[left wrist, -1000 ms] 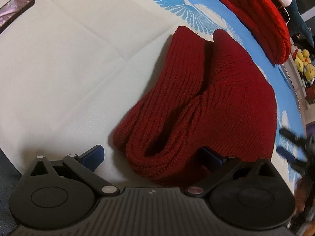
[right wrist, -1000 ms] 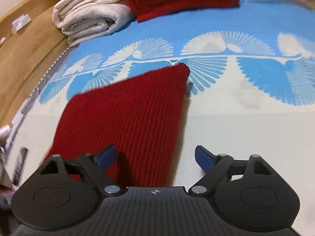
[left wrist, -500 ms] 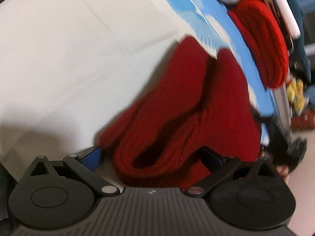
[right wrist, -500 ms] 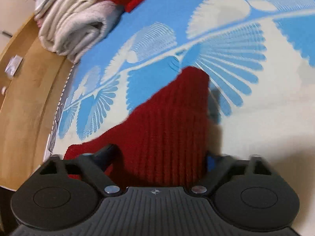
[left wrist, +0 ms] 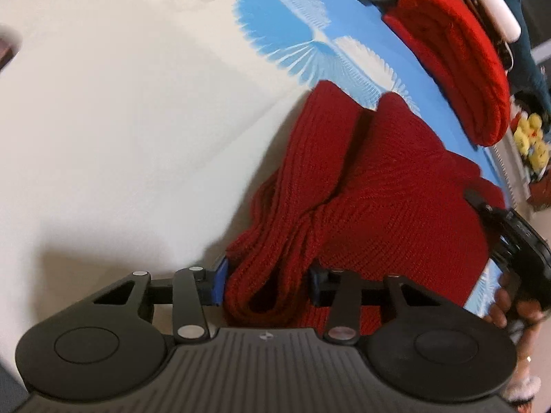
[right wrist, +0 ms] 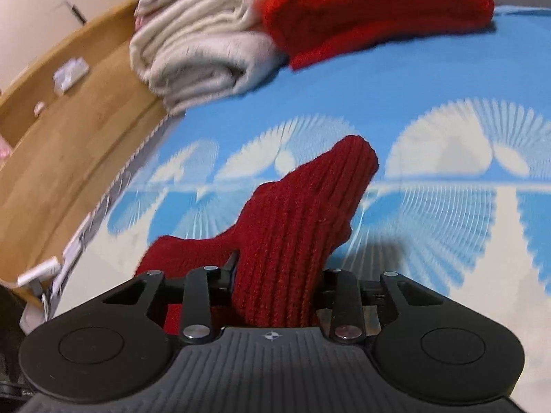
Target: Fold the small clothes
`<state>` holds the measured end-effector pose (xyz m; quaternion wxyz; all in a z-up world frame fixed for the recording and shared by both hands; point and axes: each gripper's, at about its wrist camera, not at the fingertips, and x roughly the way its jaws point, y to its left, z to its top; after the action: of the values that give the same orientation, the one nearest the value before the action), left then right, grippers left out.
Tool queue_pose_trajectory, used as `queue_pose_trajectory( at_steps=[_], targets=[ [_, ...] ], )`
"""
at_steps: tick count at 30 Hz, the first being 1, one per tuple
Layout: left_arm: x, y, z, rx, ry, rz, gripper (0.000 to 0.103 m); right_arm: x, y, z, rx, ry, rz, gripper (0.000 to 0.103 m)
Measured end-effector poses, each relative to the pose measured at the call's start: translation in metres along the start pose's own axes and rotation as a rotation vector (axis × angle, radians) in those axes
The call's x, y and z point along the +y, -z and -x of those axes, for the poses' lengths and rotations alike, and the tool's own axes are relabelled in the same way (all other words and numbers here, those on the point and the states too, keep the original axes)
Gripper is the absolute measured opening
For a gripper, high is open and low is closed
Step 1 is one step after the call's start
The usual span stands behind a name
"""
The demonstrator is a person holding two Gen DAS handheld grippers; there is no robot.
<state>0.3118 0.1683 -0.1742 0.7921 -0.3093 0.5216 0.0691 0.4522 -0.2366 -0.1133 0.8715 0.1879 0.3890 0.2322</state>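
Jaws just closed, both pairs clamped on dark red knit garment (left wrist: 385, 186): left gripper (left wrist: 267, 284) pinching bunched hem, right gripper (right wrist: 277, 284) pinching another edge. Garment partly lifted off blue-patterned bedspread (right wrist: 430, 86), near folded bright red knit (right wrist: 375, 3).

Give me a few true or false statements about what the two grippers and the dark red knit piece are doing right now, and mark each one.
1. The left gripper has its jaws closed on the dark red knit garment. True; they have just been closing.
2. The right gripper is empty. False: knit fabric is bunched between its jaws, which have just been closing.
3. A brighter red folded knit lies beside a cream folded blanket. True.
4. The bed cover is plain green. False: it is blue and white with fan-like patterns.
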Motion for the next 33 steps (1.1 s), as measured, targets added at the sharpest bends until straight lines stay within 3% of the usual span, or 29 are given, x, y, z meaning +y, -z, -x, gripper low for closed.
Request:
queue_pose_trajectory(
  at_steps=[4,7,10,13,15,17,20,22,23,25,27,32,33],
  targets=[
    [-0.063,-0.074,-0.038,-0.018,-0.075,-0.159,0.047,-0.039,-0.009,0.010,-0.080,0.060,-0.071,0.033],
    [-0.152,-0.125,-0.084,-0.039,-0.153,-0.370,0.047,-0.089,0.009,0.032,-0.114,0.091,-0.191,0.033],
    [-0.239,-0.132,-0.124,-0.095,-0.213,-0.584,0.046,-0.134,0.046,0.068,-0.141,0.026,-0.346,0.033],
    [-0.299,-0.123,-0.157,-0.115,-0.210,-0.672,0.042,-0.148,0.081,0.101,-0.195,-0.018,-0.379,0.033],
    [-0.319,-0.117,-0.169,-0.123,-0.222,-0.699,0.043,-0.153,0.096,0.113,-0.223,-0.019,-0.379,0.033],
    [-0.326,-0.118,-0.177,-0.126,-0.221,-0.698,0.043,-0.162,0.103,0.115,-0.230,-0.037,-0.418,0.033],
    [-0.313,-0.129,-0.172,-0.098,-0.193,-0.626,0.054,-0.165,0.109,0.110,-0.232,-0.057,-0.441,0.033],
    [-0.302,-0.139,-0.165,-0.104,-0.191,-0.559,0.076,-0.164,0.109,0.110,-0.235,-0.040,-0.427,0.034],
    [-0.299,-0.143,-0.162,-0.127,-0.209,-0.539,0.079,-0.164,0.109,0.110,-0.233,-0.025,-0.425,0.035],
    [-0.287,-0.149,-0.154,-0.198,-0.261,-0.518,0.096,-0.160,0.108,0.114,-0.232,0.093,-0.418,0.066],
    [-0.275,-0.154,-0.148,-0.225,-0.289,-0.495,0.098,-0.152,0.106,0.121,-0.246,0.223,-0.368,0.079],
    [-0.257,-0.153,-0.125,-0.253,-0.268,-0.543,0.098,-0.116,0.069,0.135,-0.310,0.322,-0.103,0.076],
    [-0.261,-0.150,-0.125,-0.246,-0.256,-0.571,0.098,-0.110,0.057,0.132,-0.312,0.319,-0.043,0.069]
  ],
)
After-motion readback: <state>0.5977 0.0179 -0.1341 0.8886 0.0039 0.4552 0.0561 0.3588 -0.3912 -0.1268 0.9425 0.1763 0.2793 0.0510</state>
